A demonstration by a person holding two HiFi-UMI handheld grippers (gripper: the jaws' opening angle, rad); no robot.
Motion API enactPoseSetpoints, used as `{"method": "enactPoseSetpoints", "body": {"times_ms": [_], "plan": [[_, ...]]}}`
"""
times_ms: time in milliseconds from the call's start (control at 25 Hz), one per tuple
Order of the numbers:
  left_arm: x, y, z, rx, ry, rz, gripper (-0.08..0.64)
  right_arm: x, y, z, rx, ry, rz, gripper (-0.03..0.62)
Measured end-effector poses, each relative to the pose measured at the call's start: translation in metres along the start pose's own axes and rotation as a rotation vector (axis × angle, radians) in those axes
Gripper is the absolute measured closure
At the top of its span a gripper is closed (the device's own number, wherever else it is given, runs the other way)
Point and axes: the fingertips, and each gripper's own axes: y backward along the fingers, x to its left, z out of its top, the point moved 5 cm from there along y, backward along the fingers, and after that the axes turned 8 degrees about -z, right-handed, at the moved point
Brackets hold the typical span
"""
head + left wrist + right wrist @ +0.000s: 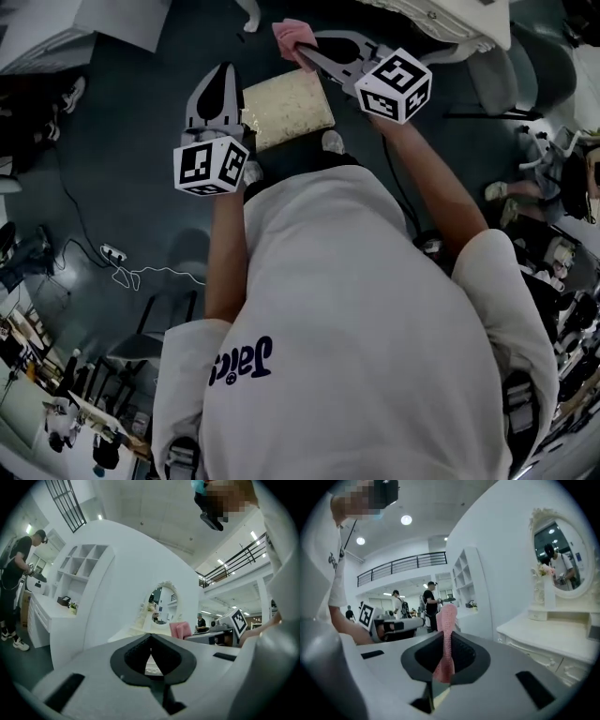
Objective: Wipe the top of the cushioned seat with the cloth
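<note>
From where I stand, the right gripper (306, 52) is clamped on the pink cloth (291, 36), held off the cushioned seat (286, 111) past its far edge, and the left gripper (225, 70), pinched together on nothing, is beside the seat's left edge; this could be just ahead of a wipe or just after one, and any stroke would need the cloth pressed flat on top.

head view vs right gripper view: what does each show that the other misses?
Head view only: the cushioned seat, seen from above. Right gripper view only: the oval mirror and the balcony railing. Both: the pink cloth pinched in the right claw.
</note>
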Motion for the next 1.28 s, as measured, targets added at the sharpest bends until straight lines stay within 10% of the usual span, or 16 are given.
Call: {"method": "enactPoseSetpoints", "body": {"times_ms": [240,600,1280], "plan": [[-0.007,0.002,0.037,-0.044,-0.041,-0.010,0.546,0.018,0.002,0.055,-0.148,-0.088,-0.010,0.566],[0.001,0.008,0.102,-0.071,-0.191,0.023,0.546,0.020,0.003,0.113,-0.210,0.023,-0.411,0.566],[-0.004,-0.018,0.111,-0.078,-0.251,0.018,0.546,0.006,-0.007,0.105,-0.211,0.023,-0.432,0.566]]}}
